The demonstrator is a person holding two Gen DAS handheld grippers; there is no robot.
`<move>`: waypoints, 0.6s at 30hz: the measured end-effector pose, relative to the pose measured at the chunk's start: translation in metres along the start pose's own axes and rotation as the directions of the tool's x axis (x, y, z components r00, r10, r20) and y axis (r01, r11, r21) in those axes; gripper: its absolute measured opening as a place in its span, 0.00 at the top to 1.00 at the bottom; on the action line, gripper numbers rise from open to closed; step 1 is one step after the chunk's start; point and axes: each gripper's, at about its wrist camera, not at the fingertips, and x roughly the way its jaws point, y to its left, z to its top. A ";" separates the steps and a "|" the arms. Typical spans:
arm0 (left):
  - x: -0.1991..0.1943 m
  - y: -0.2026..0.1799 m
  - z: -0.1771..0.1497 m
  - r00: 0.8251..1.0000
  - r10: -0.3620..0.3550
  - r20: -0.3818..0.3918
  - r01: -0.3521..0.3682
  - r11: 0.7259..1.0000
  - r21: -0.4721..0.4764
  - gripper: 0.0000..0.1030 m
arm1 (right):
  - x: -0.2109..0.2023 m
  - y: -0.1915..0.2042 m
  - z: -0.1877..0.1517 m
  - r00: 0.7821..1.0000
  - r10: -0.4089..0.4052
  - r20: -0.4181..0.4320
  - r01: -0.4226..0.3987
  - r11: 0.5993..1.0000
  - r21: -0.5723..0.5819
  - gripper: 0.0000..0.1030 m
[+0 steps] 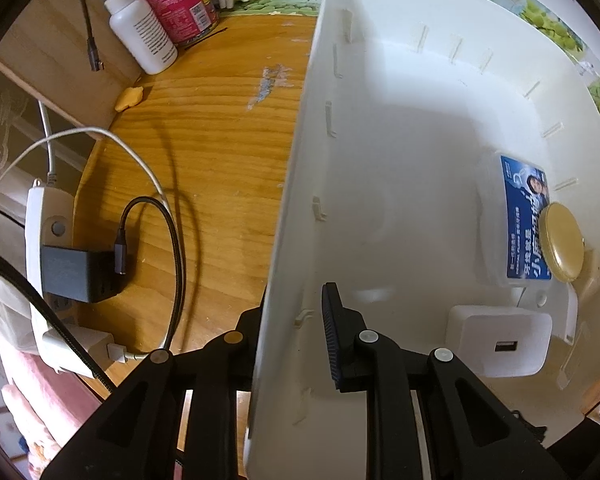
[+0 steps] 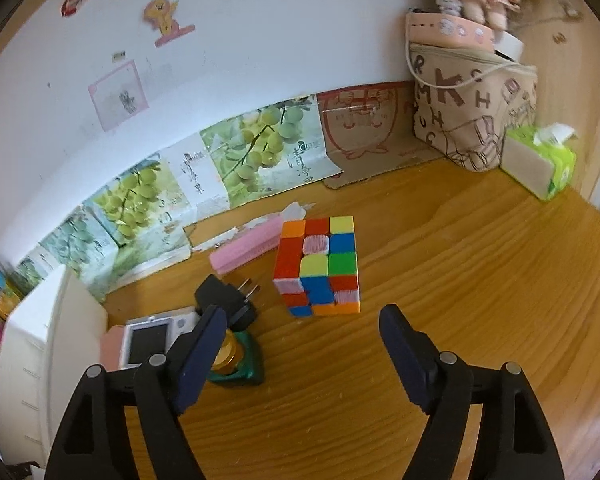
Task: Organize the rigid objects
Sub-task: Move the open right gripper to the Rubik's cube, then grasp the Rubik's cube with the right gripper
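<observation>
Multicoloured cube (image 2: 318,266) just beyond open right hand-held gripper (image 2: 300,344).

White bin (image 1: 380,128); multicolour Rubik's cube (image 2: 318,266), red, yellow, blue, green, orange; pink brush (image 2: 246,250); black plug adapter (image 2: 226,300); wood-grain tabletop (image 2: 440,300); green tissue pack (image 2: 540,162).

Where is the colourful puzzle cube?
In the right wrist view, the puzzle cube stands mid-table, just right of the pink brush and black plug.

Left gripper (image 1: 290,320) clamped on white bin (image 1: 380,140) wall — charger (image 1: 500,344), gold-lidded jar (image 1: 560,244) inside.
</observation>
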 end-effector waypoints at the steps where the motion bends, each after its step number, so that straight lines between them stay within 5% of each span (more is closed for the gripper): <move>1: 0.000 0.001 0.001 1.000 -0.006 0.001 0.006 1.000 -0.021 0.79 | 0.004 0.000 0.002 1.000 -0.012 -0.013 0.012 1.000 -0.010 0.23; 18: -0.001 0.001 0.002 0.997 0.070 0.020 -0.065 0.982 -0.180 0.79 | 0.064 -0.017 0.021 0.993 -0.042 -0.111 0.030 0.994 -0.107 0.24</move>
